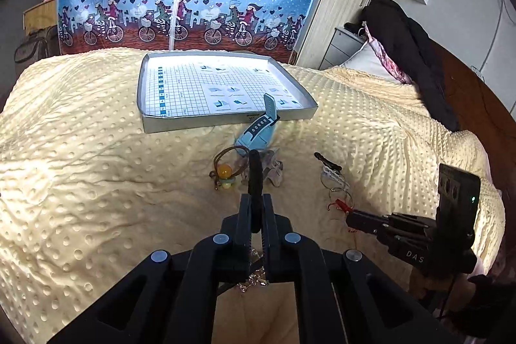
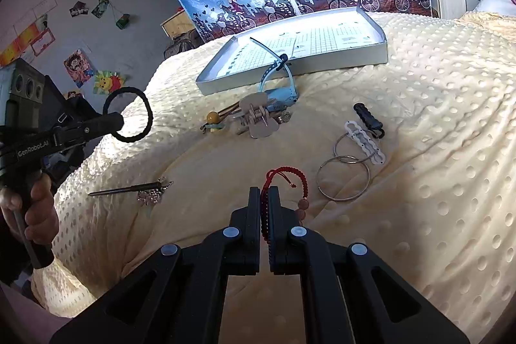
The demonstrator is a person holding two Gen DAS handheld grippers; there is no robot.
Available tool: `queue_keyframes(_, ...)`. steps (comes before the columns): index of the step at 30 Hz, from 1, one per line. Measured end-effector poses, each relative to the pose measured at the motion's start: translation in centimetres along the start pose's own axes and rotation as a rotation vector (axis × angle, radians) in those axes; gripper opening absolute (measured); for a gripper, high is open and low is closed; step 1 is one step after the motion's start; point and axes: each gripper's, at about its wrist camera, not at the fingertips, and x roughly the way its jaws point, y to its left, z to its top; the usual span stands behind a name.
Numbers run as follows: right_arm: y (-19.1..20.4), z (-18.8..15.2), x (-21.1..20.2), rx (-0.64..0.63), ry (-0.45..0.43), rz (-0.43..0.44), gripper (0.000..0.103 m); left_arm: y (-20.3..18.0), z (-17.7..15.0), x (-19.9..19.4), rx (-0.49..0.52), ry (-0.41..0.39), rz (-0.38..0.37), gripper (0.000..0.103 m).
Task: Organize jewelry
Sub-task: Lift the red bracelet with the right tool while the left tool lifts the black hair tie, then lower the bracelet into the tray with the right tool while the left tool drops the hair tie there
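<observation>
**Q:** Cream dimpled bedspread (image 1: 80, 150) across mid-frame, shallow white tray (image 1: 225, 120) at upper centre. Items held?

**A:** Left gripper (image 1: 256, 202) clenched on black hair tie (image 1: 254, 173), loop lifted off the bed. Right gripper (image 2: 264, 192) clenched on red cord bracelet (image 2: 301, 182), beads trailing onto the blanket at lower centre. Other pieces loose below the tray.

**Q:** Likely faults from here?

**A:** Probably three:
- Thin cord pinched at one side only, so liable to slip out on a lift.
- Trailing beads near the metal hoops (image 2: 343, 182), so liable to snag and drag them.
- Blue watch (image 1: 258, 134) leaning against the tray's front wall, so liable to be knocked by a low approach.

**Q:** Pose?

**A:** Left hand (image 2: 35, 202) wrapped round its handle at the left edge of the right-wrist view, tool raised clear of the bed and aimed toward centre frame. Right tool low, tips at or just above the blanket, pointing up-frame. Both well apart from the tray.
</observation>
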Motion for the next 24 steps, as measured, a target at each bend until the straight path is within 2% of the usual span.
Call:
queue_keyframes(6, 0.7, 0.4, -0.9, -0.021, -0.051, 0.025, 0.004, -0.8, 0.1, 0.9, 0.037, 0.004, -0.016, 0.005)
queue_keyframes(9, 1.3, 1.7, -1.0, -0.043, -0.033, 0.032, 0.004, -0.3, 1.4, 1.6, 0.024, 0.000, -0.026, 0.005)
queue_keyframes(11, 2.1, 3.2, -0.9, -0.109, -0.032, 0.024, 0.004, 0.5, 2.8, 2.1, 0.017, -0.006, -0.023, 0.005)
queue_keyframes(13, 3.0, 5.7, -0.2, -0.180, -0.041, 0.022, 0.004, 1.7, 4.2, 2.7, 0.014, -0.022, -0.010, 0.005)
queue_keyframes(16, 3.8, 10.1, 1.3, -0.206, -0.083, 0.058, 0.004, 3.8, 6.8, 4.3, -0.008, -0.044, 0.022, 0.005)
queue_keyframes(20, 5.2, 15.1, 4.7, -0.199, -0.143, 0.094, 0.004, 7.1, 10.0, 7.6, -0.061, -0.066, 0.025, 0.005)
queue_keyframes(24, 5.0, 17.9, 8.3, -0.155, -0.158, 0.081, 0.004, 9.5, 11.3, 11.8, -0.080, -0.034, 0.022, 0.005)
